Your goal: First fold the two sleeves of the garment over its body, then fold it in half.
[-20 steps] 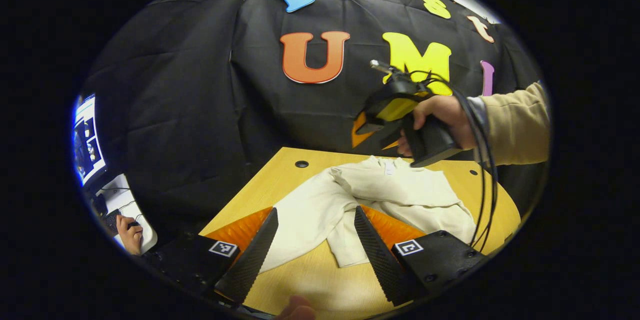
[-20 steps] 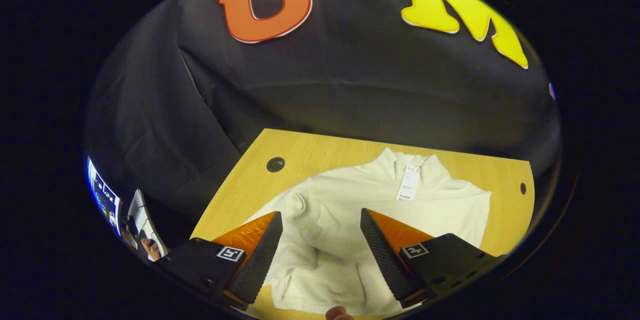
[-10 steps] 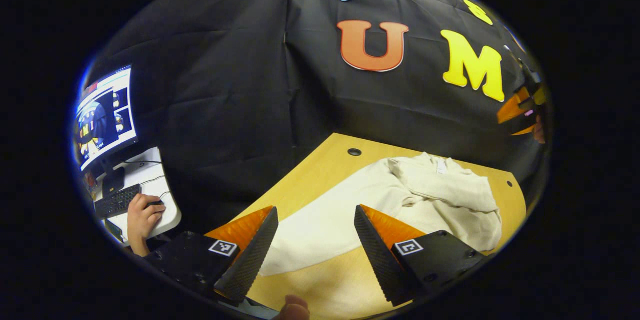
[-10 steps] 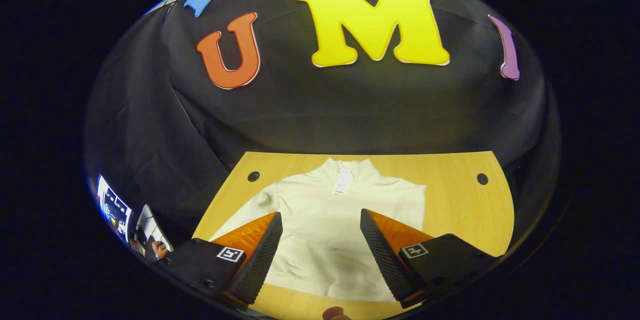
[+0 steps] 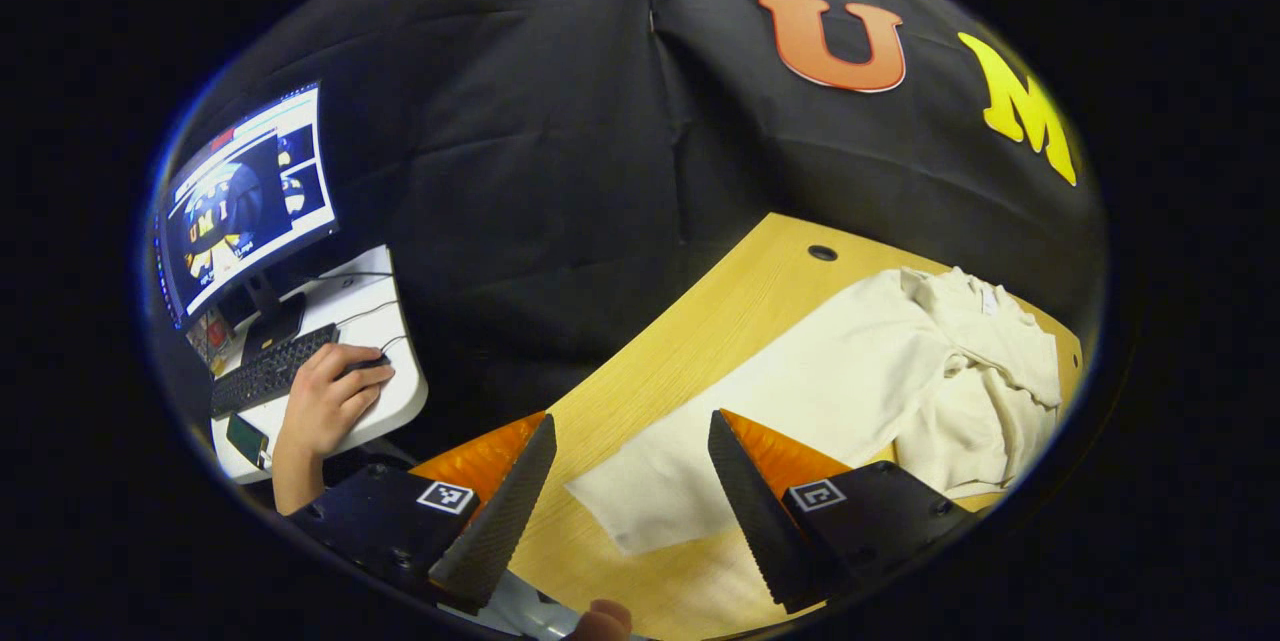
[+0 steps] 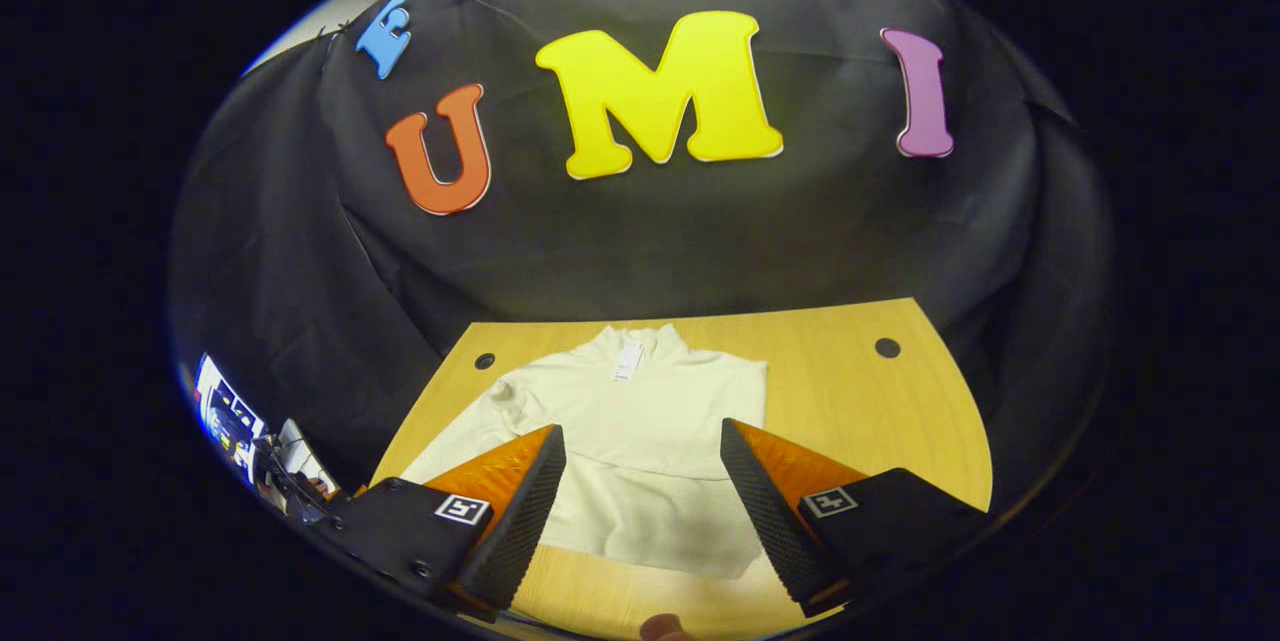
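Note:
A cream long-sleeved garment [image 5: 900, 381] lies on the wooden table [image 5: 690, 341]. In the left gripper view one sleeve [image 5: 700, 461] stretches flat toward me, and its cuff lies on the table just beyond and between the fingers of my open left gripper [image 5: 630, 421], which holds nothing. In the right gripper view the garment [image 6: 650, 421] lies collar away, with one sleeve folded across its body and the other sleeve [image 6: 470, 431] reaching out to the left. My right gripper [image 6: 641, 428] hovers open above the garment's near hem, apart from it.
Round cable holes [image 5: 822, 252] [image 6: 886, 347] sit near the table's far corners. Left of the table stands a white desk with a monitor [image 5: 245, 201] and keyboard [image 5: 265, 376], and a person's hand [image 5: 325, 401] rests on a mouse. Bare wood [image 6: 860, 411] lies right of the garment.
The left gripper has swung left and come down toward the outstretched sleeve's cuff. The right gripper has pulled back from the garment, which now looks smaller and farther off.

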